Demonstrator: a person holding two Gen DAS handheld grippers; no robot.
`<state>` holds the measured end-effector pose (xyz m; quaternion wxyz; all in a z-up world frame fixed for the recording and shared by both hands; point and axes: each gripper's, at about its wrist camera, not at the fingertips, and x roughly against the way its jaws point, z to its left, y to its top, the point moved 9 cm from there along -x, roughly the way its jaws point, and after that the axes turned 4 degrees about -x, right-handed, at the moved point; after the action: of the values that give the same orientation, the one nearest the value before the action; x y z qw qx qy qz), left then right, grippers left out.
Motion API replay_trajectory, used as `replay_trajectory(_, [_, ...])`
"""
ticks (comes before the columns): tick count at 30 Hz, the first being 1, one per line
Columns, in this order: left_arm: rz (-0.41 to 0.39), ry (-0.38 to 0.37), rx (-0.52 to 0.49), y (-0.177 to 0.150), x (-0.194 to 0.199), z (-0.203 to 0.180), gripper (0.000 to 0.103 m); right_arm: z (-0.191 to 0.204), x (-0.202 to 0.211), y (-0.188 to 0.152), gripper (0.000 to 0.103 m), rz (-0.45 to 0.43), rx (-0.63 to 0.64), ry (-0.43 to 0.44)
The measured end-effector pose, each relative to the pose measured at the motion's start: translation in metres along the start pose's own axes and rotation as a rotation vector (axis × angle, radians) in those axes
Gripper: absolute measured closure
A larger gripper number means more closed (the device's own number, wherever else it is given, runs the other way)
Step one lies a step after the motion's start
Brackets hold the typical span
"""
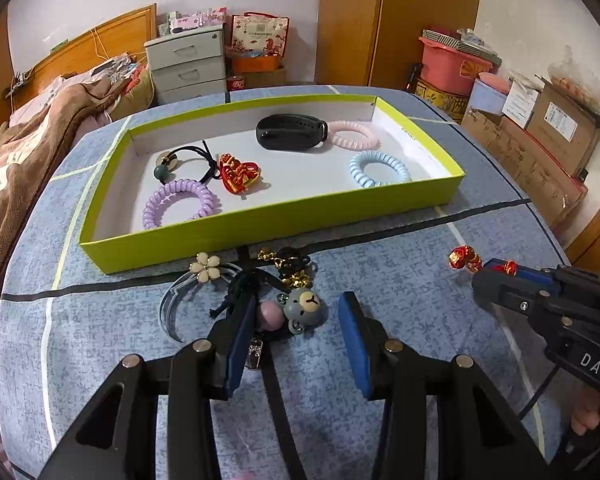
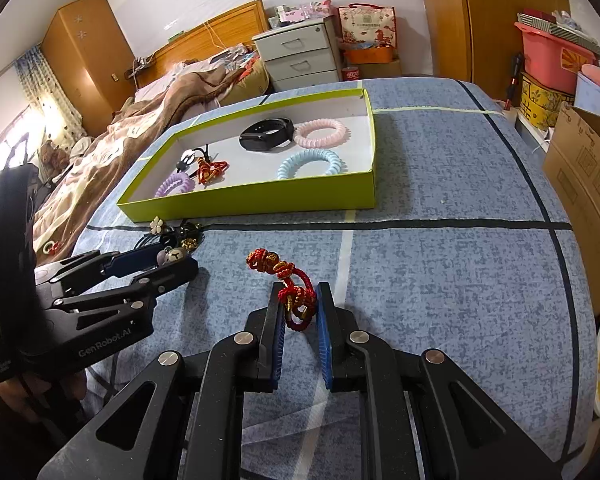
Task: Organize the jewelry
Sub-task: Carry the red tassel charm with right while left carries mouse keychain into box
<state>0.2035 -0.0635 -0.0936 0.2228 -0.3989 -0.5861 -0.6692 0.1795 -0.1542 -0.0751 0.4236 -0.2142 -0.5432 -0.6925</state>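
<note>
a red-and-gold knotted cord bracelet [image 2: 291, 288] is pinched low over the blue patterned cloth [image 2: 440, 272] by the right gripper [image 2: 299, 312]; the left gripper [image 1: 296, 332] is held spread around a grey bear charm [image 1: 305, 307], near the lime-green cardboard tray [image 1: 268, 224].

spiral hair ties in tray ahead of left gripper: 3 – purple [image 1: 180, 202], pink [image 1: 353, 135], blue [image 1: 378, 170] | black wristband [image 1: 290, 133]: 1 | red knotted bracelets: 2 – one in tray [image 1: 239, 173], one between right gripper's pads [image 2: 290, 284] | bear charm [image 1: 306, 309]: 1 | flower charm [image 1: 205, 267]: 1
</note>
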Motion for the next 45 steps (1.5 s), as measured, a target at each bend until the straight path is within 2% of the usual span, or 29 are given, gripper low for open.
replay_trajectory(1, [0.000, 0.003, -0.001, 0.000, 0.000, 0.000, 0.062, 0.000, 0.000, 0.000, 0.088, 0.001, 0.002, -0.001])
replay_trajectory(2, [-0.001, 0.010, -0.001, -0.001, 0.001, 0.001, 0.069, 0.000, 0.000, 0.000, 0.088, 0.001, 0.003, -0.001])
replay_trajectory(5, [0.001, 0.012, 0.014, -0.002, 0.002, 0.006, 0.075, 0.001, -0.001, 0.000, 0.088, 0.002, 0.005, 0.000])
replay_trajectory(12, [-0.006, -0.005, 0.036, -0.005, 0.005, 0.009, 0.076, 0.002, 0.001, 0.000, 0.088, -0.006, 0.006, -0.008])
replay_trajectory(18, [-0.042, -0.012, 0.063, -0.005, 0.018, 0.015, 0.077, 0.005, 0.004, 0.000, 0.088, -0.013, 0.015, -0.010])
replay_trajectory(32, [-0.107, -0.024, 0.053, -0.009, 0.053, 0.017, 0.077, 0.013, 0.016, -0.001, 0.088, -0.040, 0.023, -0.006])
replay_trajectory(37, [-0.142, 0.009, 0.054, -0.008, 0.067, 0.029, 0.077, 0.018, 0.022, 0.005, 0.088, -0.061, 0.029, -0.002])
replay_trajectory(41, [-0.141, -0.033, 0.059, -0.014, 0.070, 0.030, 0.077, 0.023, 0.020, 0.005, 0.088, -0.058, 0.035, 0.001])
replay_trajectory(45, [-0.163, -0.024, 0.042, -0.022, 0.075, 0.032, 0.077, 0.027, 0.020, 0.004, 0.088, -0.057, 0.044, 0.000])
